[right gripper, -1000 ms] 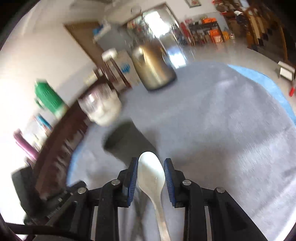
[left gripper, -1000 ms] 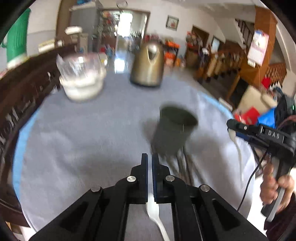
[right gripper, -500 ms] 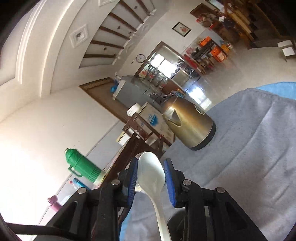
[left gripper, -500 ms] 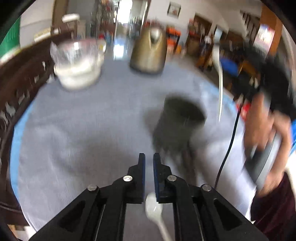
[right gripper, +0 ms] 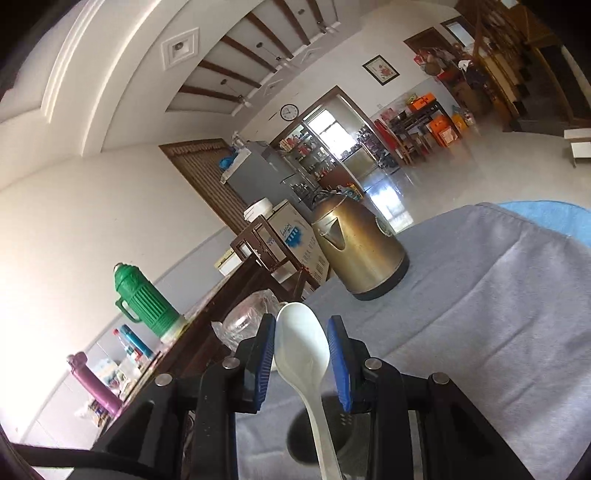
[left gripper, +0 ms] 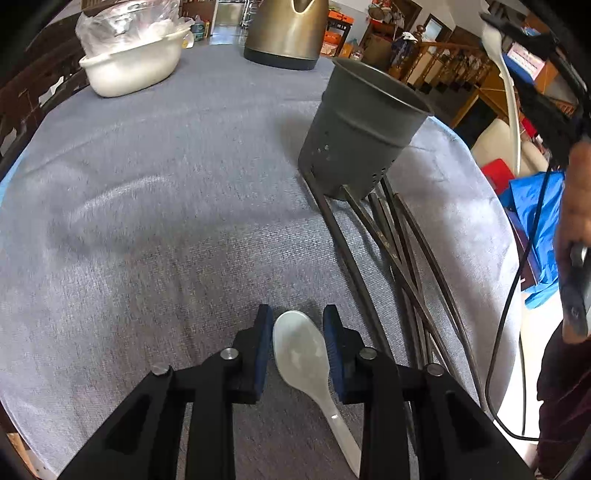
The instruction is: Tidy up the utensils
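Note:
A white spoon (left gripper: 301, 350) lies on the grey cloth (left gripper: 147, 221). My left gripper (left gripper: 297, 321) points down over it, jaws opening, with the spoon's bowl between the blue pads (left gripper: 263, 343) and not gripped. My right gripper (right gripper: 302, 328) is shut on a second white spoon (right gripper: 301, 354) held in the air, its handle (left gripper: 511, 92) hanging down. The dark grey perforated utensil holder (left gripper: 362, 136) stands upright; in the right wrist view the holder (right gripper: 347, 439) sits just below the held spoon's handle. Several dark chopsticks (left gripper: 391, 251) lie fanned on the cloth against the holder's base.
A brass kettle (left gripper: 286, 29) and a white bowl under plastic wrap (left gripper: 133, 59) stand at the far side of the table. A person's hand (left gripper: 576, 206) and a black cable (left gripper: 517, 288) are at the right edge. A green thermos (right gripper: 144, 299) stands beyond dark wooden chairs.
My left gripper has sunk toward the cloth and its jaws have parted around the lying spoon. The right gripper has risen and tilted upward with its spoon, coming over the holder.

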{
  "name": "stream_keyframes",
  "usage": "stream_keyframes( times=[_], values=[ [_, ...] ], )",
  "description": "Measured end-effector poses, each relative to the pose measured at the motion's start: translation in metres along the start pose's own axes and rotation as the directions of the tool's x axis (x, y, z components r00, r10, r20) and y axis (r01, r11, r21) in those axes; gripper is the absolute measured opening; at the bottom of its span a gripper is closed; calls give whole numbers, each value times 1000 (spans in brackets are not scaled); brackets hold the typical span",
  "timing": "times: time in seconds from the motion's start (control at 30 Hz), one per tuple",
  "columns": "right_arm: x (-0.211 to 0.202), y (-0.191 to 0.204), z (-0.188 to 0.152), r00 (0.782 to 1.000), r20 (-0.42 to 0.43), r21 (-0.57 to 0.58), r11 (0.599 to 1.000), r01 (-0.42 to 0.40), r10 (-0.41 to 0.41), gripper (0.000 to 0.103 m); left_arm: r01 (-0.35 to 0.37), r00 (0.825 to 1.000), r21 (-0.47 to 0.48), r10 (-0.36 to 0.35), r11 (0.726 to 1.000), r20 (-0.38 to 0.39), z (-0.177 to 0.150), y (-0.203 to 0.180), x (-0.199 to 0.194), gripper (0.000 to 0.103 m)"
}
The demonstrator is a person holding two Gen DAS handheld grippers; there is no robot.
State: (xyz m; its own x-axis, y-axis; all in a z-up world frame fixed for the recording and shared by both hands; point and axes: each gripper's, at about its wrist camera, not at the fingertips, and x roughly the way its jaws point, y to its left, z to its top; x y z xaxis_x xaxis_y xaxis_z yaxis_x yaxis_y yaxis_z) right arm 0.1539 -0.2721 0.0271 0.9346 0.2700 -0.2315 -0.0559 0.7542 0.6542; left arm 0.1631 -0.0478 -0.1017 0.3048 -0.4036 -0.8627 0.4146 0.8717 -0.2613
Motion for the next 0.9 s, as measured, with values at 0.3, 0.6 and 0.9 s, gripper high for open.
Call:
stream_keyframes(
  times=[0.3,0.6,0.9],
  values=[
    [0,-9,-14,998,-56,9,1000,26,-26,31,-31,999,35,30,999,31,-10,-10,-9,6],
    [3,-6,-6,999,-49,18,1000,-3,4,31,-80,976,-9,80,997,204,29,-5,-61,6],
    [31,-2,5,998,-15,89,995,-52,54,31,-80,860,-56,97,995,501,110,-19,-150,6]
  ],
)
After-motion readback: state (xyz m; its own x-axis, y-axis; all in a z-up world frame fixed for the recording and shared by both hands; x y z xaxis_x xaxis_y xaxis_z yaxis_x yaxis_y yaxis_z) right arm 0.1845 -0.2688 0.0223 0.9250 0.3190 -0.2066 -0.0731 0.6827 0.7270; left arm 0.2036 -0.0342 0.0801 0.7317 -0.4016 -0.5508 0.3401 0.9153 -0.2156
